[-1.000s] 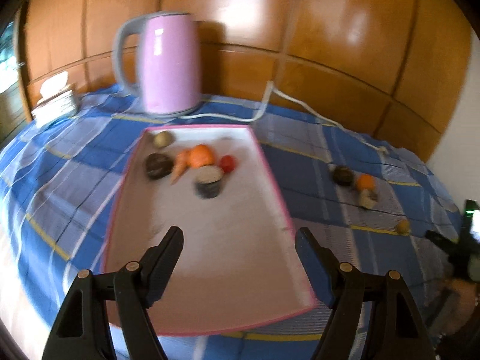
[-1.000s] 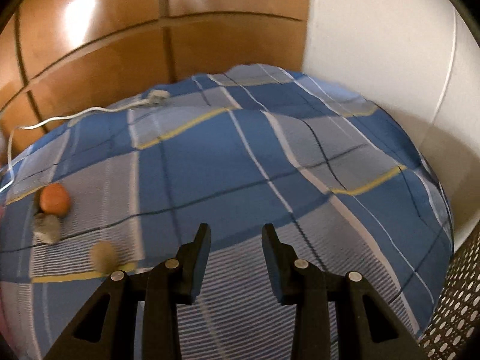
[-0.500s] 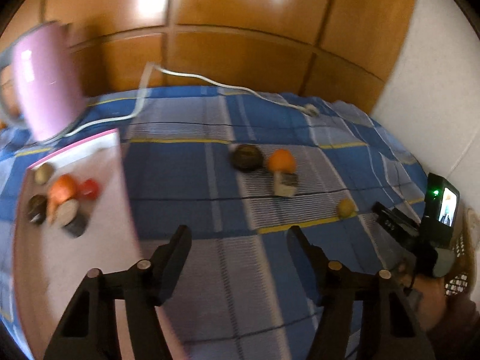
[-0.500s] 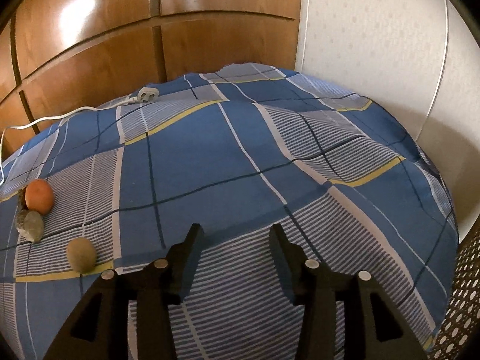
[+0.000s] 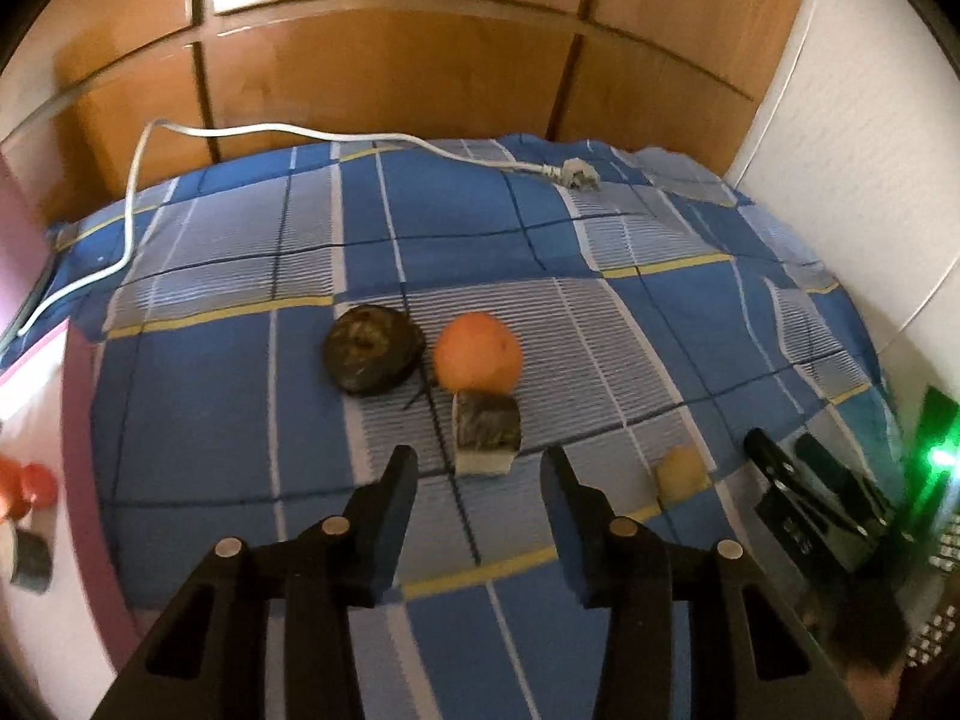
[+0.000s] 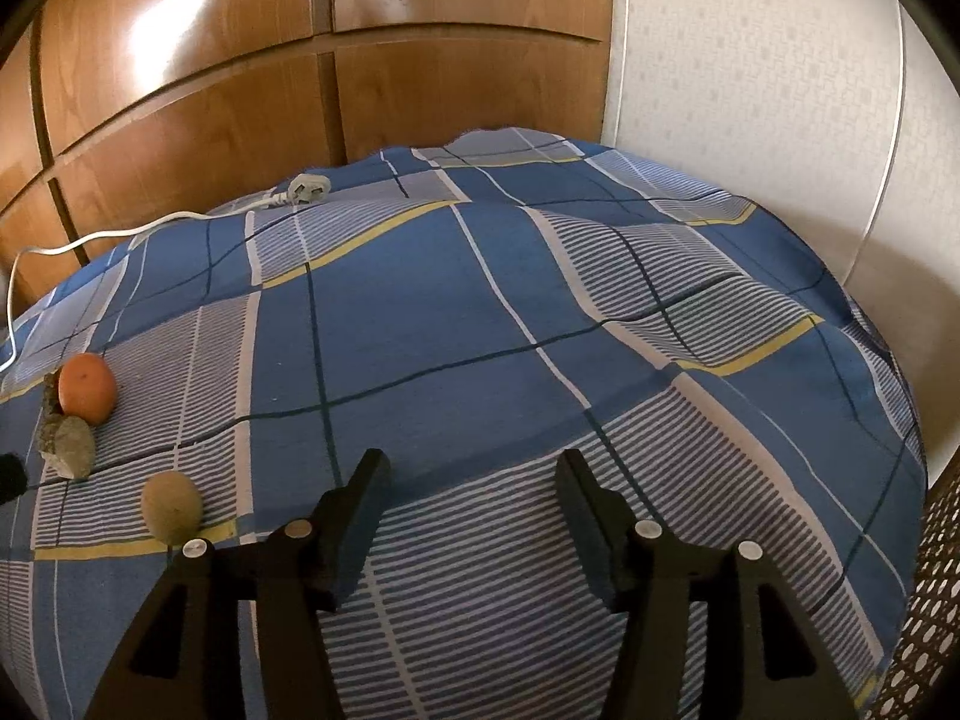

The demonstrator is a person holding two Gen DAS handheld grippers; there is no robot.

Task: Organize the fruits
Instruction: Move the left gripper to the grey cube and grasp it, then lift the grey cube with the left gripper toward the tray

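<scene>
On the blue checked cloth lie a dark round fruit (image 5: 372, 351), an orange (image 5: 478, 352), a grey-brown cut piece (image 5: 486, 431) in front of it, and a small tan fruit (image 5: 680, 471). My left gripper (image 5: 478, 483) hovers just short of the cut piece; its jaws are closing with nothing between them. The pink-rimmed white tray (image 5: 72, 420) with several fruits shows at the left edge. In the right wrist view the orange (image 6: 87, 387), the cut piece (image 6: 69, 444) and the tan fruit (image 6: 172, 506) lie at the left. My right gripper (image 6: 471, 483) is empty over bare cloth, jaws opening.
A white power cord (image 5: 252, 135) with its plug (image 5: 576, 173) runs along the back of the cloth, below the wooden panels. The other gripper (image 5: 810, 498) with a green light sits at the right. A perforated basket (image 6: 936, 600) stands at the right edge.
My left gripper swung right from over the tray to the loose fruits and narrowed its jaws. My right gripper stayed in place and spread its jaws wider.
</scene>
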